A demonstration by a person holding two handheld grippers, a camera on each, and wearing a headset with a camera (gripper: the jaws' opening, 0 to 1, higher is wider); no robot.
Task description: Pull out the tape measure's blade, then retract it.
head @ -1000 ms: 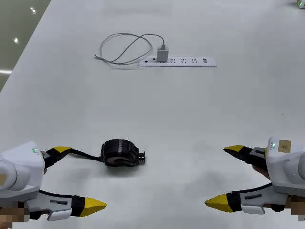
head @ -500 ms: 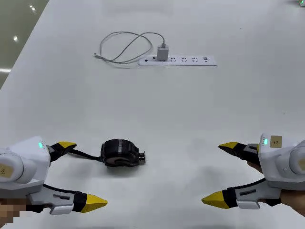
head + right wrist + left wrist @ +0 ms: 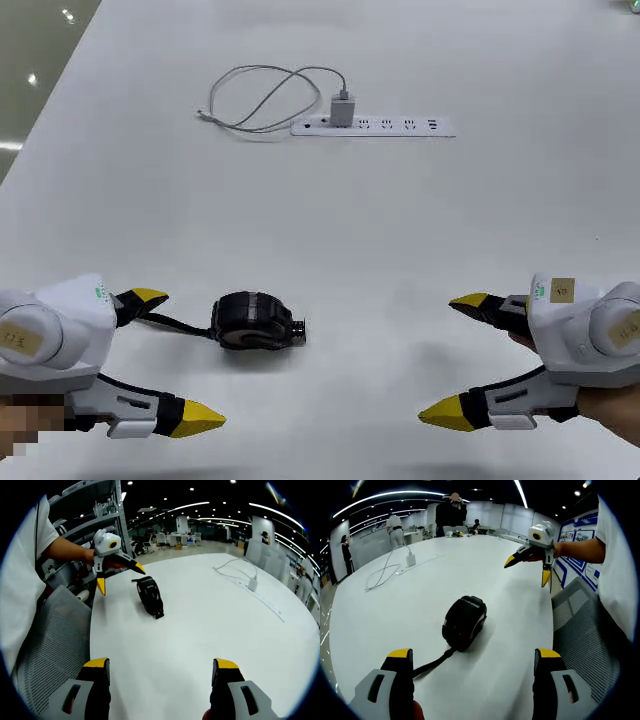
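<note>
Desk [image 3: 400, 220]: white and broad, taking up nearly the whole head view.
Tape measure [image 3: 256, 320]: black and round-bodied, lying on the desk left of centre in the lower part of the head view. Its small blade hook sits against the right end of the case, with no length of blade drawn out.
Strap [image 3: 180, 324]: a thin black loop running from the left side of the tape measure toward the upper jaw of the left gripper. Whether it touches that jaw is unclear.
Left gripper [image 3: 180, 356]: at the lower left of the head view, its yellow-tipped jaws spread wide and holding nothing. The tape measure lies just to the right of its upper jaw. In the left gripper view the case sits ahead, between the two jaws.
Right gripper [image 3: 448, 356]: at the lower right of the head view, jaws also spread wide and holding nothing. It is well apart from the tape measure, with bare desk between them.
Power strip [image 3: 375, 127]: white, lying flat in the upper middle of the head view.
Charger [image 3: 342, 110]: a white block plugged into the left part of the power strip.
Cable [image 3: 255, 100]: white, looping left from the charger across the desk.
Chair [image 3: 580, 625]: grey mesh at the right edge of the left gripper view, beside the desk.
</note>
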